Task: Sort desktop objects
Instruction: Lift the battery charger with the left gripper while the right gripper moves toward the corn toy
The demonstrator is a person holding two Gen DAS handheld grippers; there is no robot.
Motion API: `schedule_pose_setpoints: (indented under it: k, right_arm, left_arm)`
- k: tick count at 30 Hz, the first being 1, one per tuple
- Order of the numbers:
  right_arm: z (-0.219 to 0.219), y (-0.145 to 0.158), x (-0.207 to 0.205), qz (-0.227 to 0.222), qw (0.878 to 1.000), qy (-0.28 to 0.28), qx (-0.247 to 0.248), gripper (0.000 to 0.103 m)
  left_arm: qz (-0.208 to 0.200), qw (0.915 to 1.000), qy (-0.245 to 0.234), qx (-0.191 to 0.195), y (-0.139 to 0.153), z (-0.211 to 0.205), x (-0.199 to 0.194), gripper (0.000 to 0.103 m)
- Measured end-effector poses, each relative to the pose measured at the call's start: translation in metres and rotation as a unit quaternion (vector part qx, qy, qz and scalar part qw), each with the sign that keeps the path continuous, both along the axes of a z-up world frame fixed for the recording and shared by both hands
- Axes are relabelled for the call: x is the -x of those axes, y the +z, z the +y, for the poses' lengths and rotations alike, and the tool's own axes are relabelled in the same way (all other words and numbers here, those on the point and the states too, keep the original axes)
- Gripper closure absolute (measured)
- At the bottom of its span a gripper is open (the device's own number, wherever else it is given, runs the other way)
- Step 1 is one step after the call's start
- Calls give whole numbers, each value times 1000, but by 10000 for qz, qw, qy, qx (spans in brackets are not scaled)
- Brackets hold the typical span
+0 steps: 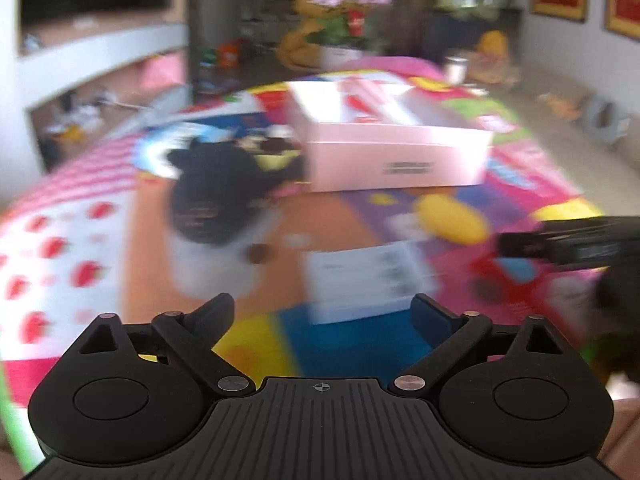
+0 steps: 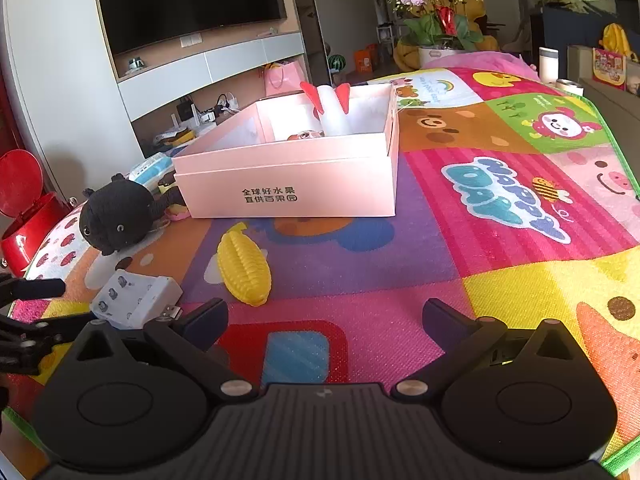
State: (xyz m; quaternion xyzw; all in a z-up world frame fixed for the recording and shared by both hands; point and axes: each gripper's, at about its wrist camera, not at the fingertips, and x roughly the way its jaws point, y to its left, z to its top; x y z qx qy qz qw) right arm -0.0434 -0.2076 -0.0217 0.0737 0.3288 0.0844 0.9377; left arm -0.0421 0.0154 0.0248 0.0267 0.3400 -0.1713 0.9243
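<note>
A pink open box [image 2: 288, 184] stands on the colourful play mat [image 2: 500, 248], with a white and red item [image 2: 332, 114] inside it. In front of the box lie a yellow toy corn [image 2: 244, 266], a black plush toy [image 2: 116, 216] and a white charger block [image 2: 136, 298]. My right gripper [image 2: 326, 318] is open over the mat, with nothing between its fingers. The left wrist view is blurred: my left gripper [image 1: 324, 312] is open, just short of the white charger block [image 1: 360, 276], with the black plush [image 1: 212, 196], the corn [image 1: 452, 218] and the pink box [image 1: 396, 156] beyond.
A red lidded bin [image 2: 24, 216] stands off the mat's left edge. A blue pack [image 2: 152, 168] lies behind the plush. A pot of orchids [image 2: 436, 12] stands at the far end. The right gripper's finger [image 1: 568, 244] reaches in from the right in the left wrist view.
</note>
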Motion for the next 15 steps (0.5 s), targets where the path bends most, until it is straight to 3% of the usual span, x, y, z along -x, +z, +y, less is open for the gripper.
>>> schedule_pose_setpoints:
  k: [4,8,10,15]
  right_arm:
    - [-1,0,-1,6,10000,2,-5,0]
    - [-2,0,-1,-2,10000,2,-80,0]
    - [-4,0,-1,-7,9999,7,-117,0]
    - [-9,-1,2,-34,9993,-27,-366,0]
  left_arm:
    - [-107,9993,-273,-220,-4,-36,-10,1]
    - [-110,9985,-73,-534,-12,-58,-27,1]
    - [-133,9975,75,-693,-18,-58,-31,1]
    - [-187,9975,217,-643,-19,-41,-28,8]
